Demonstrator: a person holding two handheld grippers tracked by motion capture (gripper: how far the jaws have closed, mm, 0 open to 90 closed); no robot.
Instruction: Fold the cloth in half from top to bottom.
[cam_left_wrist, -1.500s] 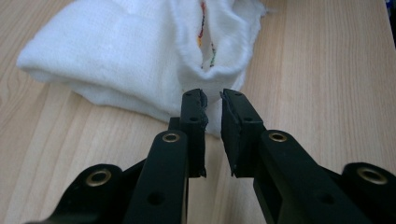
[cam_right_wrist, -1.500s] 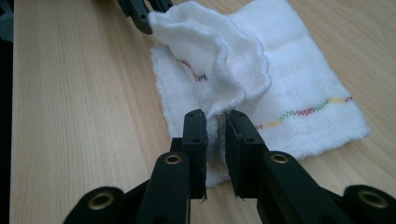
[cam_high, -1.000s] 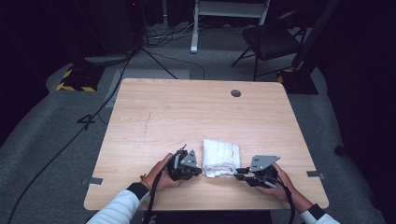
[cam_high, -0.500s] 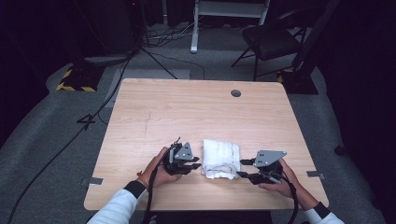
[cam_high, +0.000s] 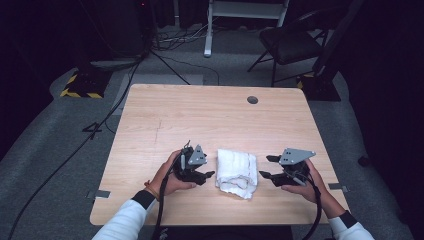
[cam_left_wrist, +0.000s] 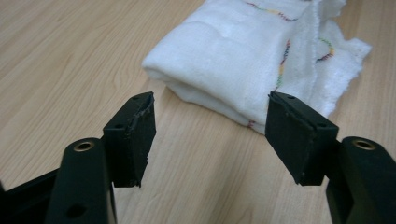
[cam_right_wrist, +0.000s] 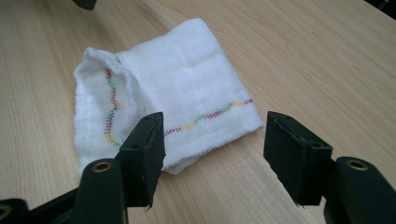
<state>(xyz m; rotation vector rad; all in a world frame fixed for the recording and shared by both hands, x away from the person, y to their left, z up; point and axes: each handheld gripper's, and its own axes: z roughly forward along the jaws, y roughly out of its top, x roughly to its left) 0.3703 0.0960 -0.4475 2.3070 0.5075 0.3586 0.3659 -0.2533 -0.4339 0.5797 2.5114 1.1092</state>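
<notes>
White cloth (cam_high: 237, 172) with multicolour zigzag stitching sits folded into a compact stack at the near middle of the wooden table (cam_high: 210, 120), between the two grippers and touching neither. Left gripper (cam_high: 206, 175) is just left of it, right gripper (cam_high: 266, 166) just right, both held in the person's hands at the near edge. Both sets of jaws have just been opening and now stand apart with nothing between them; in the left gripper view the cloth (cam_left_wrist: 252, 65) lies beyond the pads, same in the right gripper view (cam_right_wrist: 168, 102). Judgement: folding looks essentially done, cloth released and lying on its own. One corner layer on the near-right side is ruffled and not flush with the stack, so a tidy-up press or re-square could be what's left, otherwise just pulling the hands clear. Rest of the table surface is bare apart from a cable grommet (cam_high: 252, 100) at the far side.
</notes>
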